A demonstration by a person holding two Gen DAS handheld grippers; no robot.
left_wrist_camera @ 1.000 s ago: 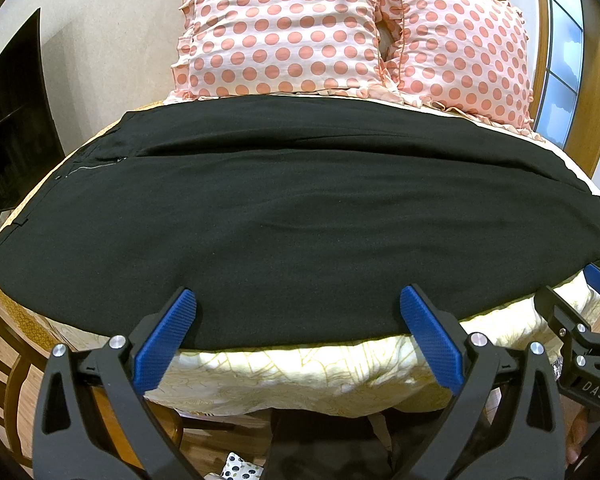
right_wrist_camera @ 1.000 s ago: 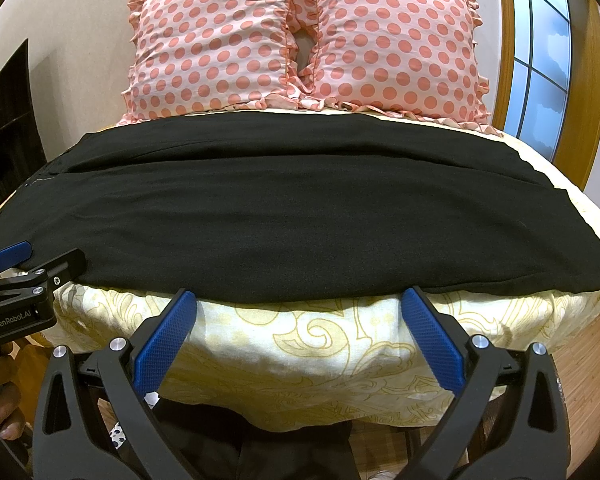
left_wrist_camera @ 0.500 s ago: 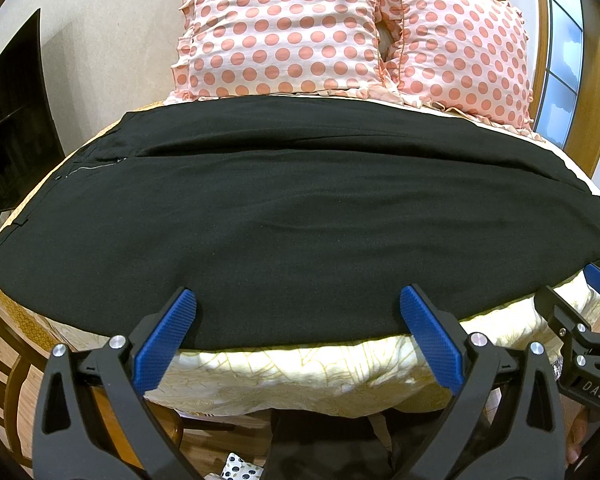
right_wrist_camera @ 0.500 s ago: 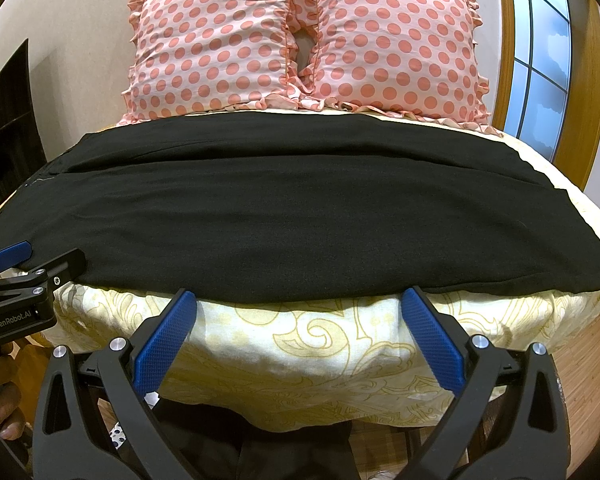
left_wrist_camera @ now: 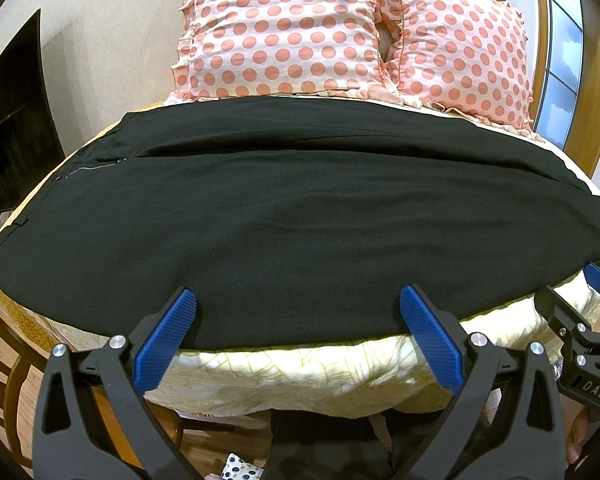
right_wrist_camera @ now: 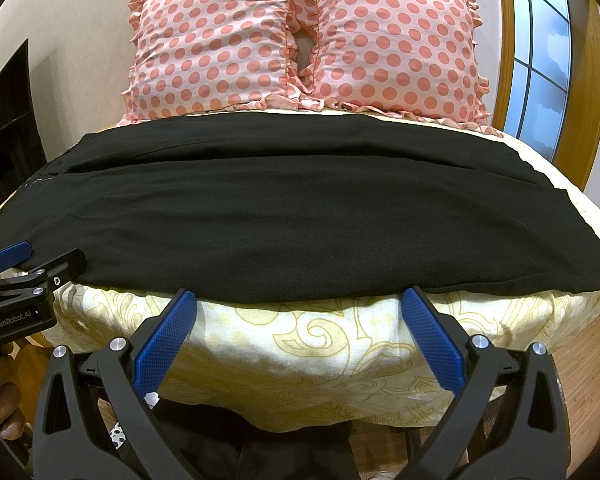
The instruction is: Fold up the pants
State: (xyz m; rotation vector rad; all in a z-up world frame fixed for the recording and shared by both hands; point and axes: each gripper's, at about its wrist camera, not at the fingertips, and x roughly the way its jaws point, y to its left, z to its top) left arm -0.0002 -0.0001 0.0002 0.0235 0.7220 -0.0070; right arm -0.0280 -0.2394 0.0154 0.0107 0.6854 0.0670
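Black pants (left_wrist_camera: 292, 216) lie spread flat across the bed, waistband and zipper at the left, legs running right; they also show in the right wrist view (right_wrist_camera: 300, 208). My left gripper (left_wrist_camera: 298, 320) is open and empty, its blue pads over the pants' near edge. My right gripper (right_wrist_camera: 299, 320) is open and empty, just short of the near hem, over the bed's side. Each gripper shows at the edge of the other's view: the right one in the left wrist view (left_wrist_camera: 596, 300), the left one in the right wrist view (right_wrist_camera: 20, 264).
The bed has a yellow patterned sheet (right_wrist_camera: 300, 344). Two pink polka-dot pillows (left_wrist_camera: 284, 32) (right_wrist_camera: 392, 44) stand at the head. A dark screen (left_wrist_camera: 12, 120) is on the left wall, a wood-framed window (right_wrist_camera: 540, 52) at the right. A wooden chair (left_wrist_camera: 4, 368) stands by the bed's left corner.
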